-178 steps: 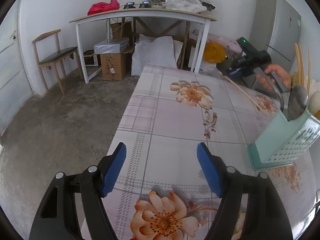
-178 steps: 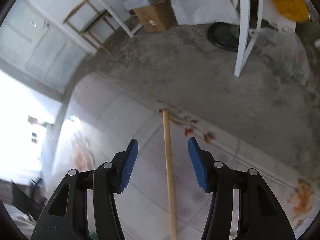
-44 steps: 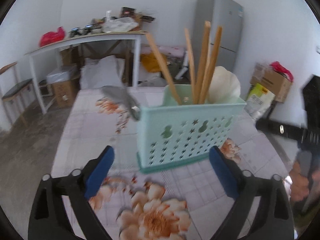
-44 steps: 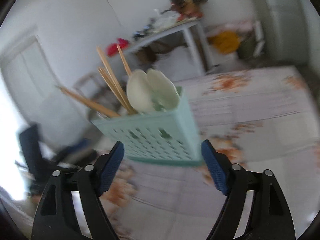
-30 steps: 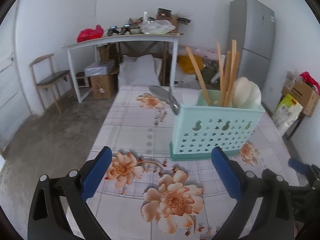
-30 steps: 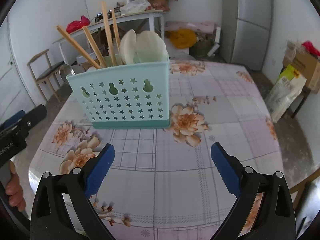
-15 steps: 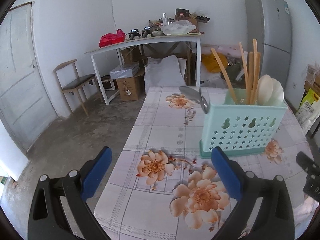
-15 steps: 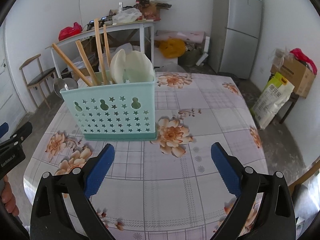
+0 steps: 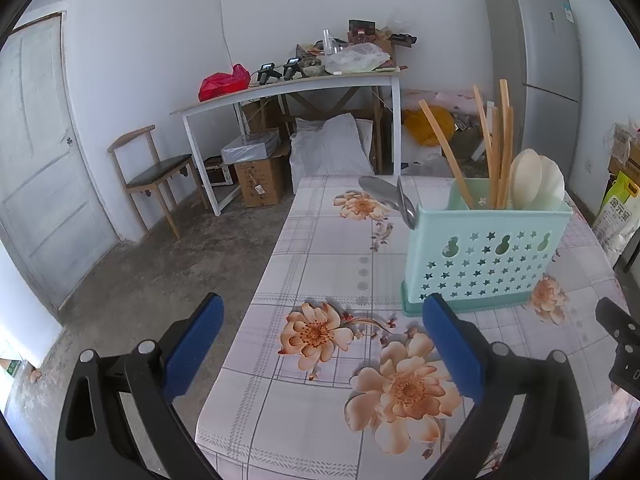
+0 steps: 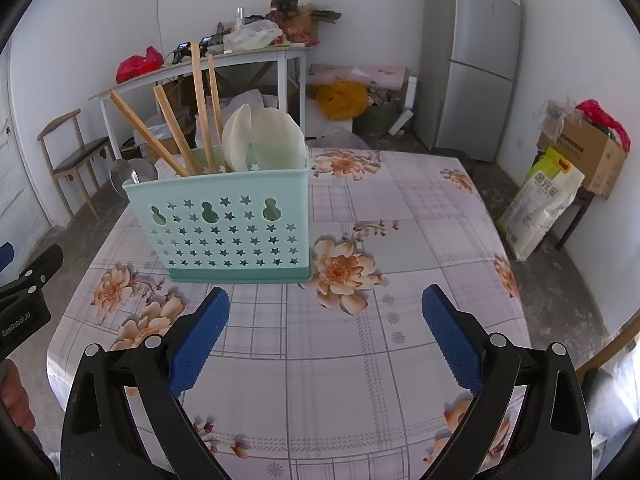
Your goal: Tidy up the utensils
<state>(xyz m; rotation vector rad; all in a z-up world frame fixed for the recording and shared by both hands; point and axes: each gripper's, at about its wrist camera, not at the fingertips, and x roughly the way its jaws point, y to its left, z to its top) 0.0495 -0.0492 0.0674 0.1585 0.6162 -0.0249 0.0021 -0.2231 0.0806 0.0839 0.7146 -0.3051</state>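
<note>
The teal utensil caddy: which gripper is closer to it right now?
Left, slightly. The left gripper has its right fingertip nearly at the caddy's base corner, caddy off to its right. The right gripper faces it, offset right.

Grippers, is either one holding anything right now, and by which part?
Nothing is held. The left gripper and right gripper are both open and empty, short of the utensil caddy.

Upright mint utensil caddy (image 10: 228, 228) on floral tablecloth (image 10: 400, 240) (chopsticks (image 10: 200, 108), white spoons (image 10: 264, 140), metal spoons (image 9: 390, 196) inside)
</note>
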